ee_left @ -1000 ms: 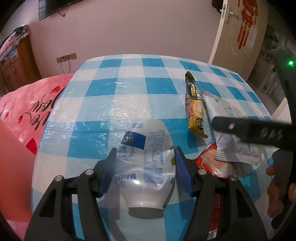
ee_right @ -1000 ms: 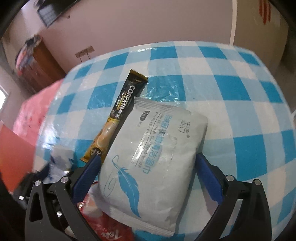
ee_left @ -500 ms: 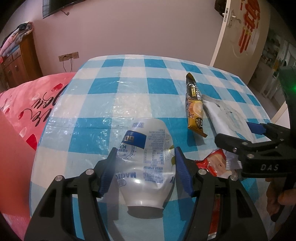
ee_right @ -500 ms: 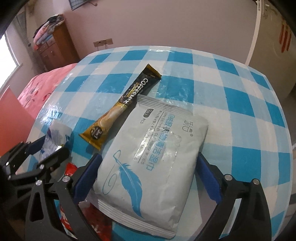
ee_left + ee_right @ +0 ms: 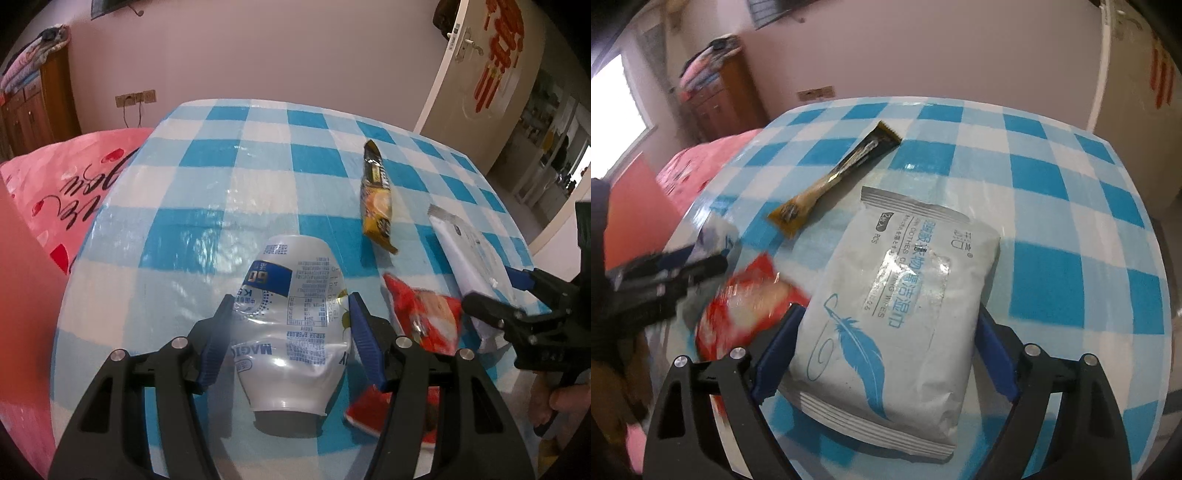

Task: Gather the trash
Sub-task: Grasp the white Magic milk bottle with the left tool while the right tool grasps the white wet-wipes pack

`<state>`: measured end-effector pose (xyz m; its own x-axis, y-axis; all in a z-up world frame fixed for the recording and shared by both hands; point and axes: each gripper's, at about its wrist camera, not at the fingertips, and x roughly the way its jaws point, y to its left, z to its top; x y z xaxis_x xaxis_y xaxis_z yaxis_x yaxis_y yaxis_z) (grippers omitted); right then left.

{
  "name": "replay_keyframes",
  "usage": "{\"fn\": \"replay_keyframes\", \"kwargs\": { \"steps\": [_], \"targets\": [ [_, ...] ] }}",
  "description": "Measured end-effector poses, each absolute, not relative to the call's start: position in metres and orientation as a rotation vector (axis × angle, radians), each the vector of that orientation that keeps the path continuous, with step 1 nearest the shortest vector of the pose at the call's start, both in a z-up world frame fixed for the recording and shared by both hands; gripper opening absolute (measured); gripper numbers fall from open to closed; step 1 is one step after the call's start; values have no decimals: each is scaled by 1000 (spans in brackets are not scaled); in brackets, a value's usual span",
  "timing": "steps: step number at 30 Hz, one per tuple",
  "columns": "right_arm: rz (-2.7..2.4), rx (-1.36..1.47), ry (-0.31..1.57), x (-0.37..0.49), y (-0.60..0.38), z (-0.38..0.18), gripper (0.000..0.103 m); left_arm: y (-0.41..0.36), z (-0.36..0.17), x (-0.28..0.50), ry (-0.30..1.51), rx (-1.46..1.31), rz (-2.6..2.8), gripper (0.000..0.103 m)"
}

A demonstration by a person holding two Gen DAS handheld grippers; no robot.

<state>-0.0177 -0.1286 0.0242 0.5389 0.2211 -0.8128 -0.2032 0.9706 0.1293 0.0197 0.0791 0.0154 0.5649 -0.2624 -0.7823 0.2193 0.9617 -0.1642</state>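
Note:
My left gripper [image 5: 291,334] is shut on a crumpled white plastic bottle [image 5: 291,317] with blue print, held just above the blue-checked table [image 5: 229,155]. My right gripper [image 5: 886,347] is shut on a white wet-wipes pack [image 5: 897,291] with a blue feather print; that gripper also shows at the right of the left wrist view [image 5: 517,310]. A red snack wrapper [image 5: 424,314] lies between the two grippers and shows blurred in the right wrist view [image 5: 746,299]. A gold and black coffee sachet [image 5: 376,192] lies further back on the table, seen too in the right wrist view [image 5: 831,181].
A pink bag with script lettering [image 5: 70,184] hangs off the table's left side. A wooden cabinet [image 5: 33,103] stands at the far left wall. A door with red decoration [image 5: 491,74] is at the back right. The table edge runs close below both grippers.
My right gripper with the wipes pack has swung away to the right, uncovering the red wrapper. The left gripper keeps its hold on the bottle and has shifted a little.

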Motion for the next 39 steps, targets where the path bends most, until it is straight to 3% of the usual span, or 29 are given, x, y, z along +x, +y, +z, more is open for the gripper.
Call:
{"fn": "replay_keyframes", "kwargs": {
  "steps": [7, 14, 26, 29, 31, 39],
  "targets": [
    [308, -42, 982, -64, -140, 23, 95, 83, 15, 0, 934, -57, -298, 62],
    [258, 87, 982, -65, -143, 24, 96, 89, 18, -15, 936, -96, -289, 62],
    [81, -55, 952, -57, -116, 13, 97, 95, 27, -48, 933, -86, -282, 62],
    [68, -58, 942, -58, -117, 14, 92, 98, 29, -55, 933, -87, -285, 62],
    [63, -53, 929, -61, -121, 16, 82, 99, 30, -61, 932, -88, -288, 62],
    [88, -17, 908, -77, -127, 19, 77, 104, 35, -77, 921, -99, -296, 62]
  ]
}}
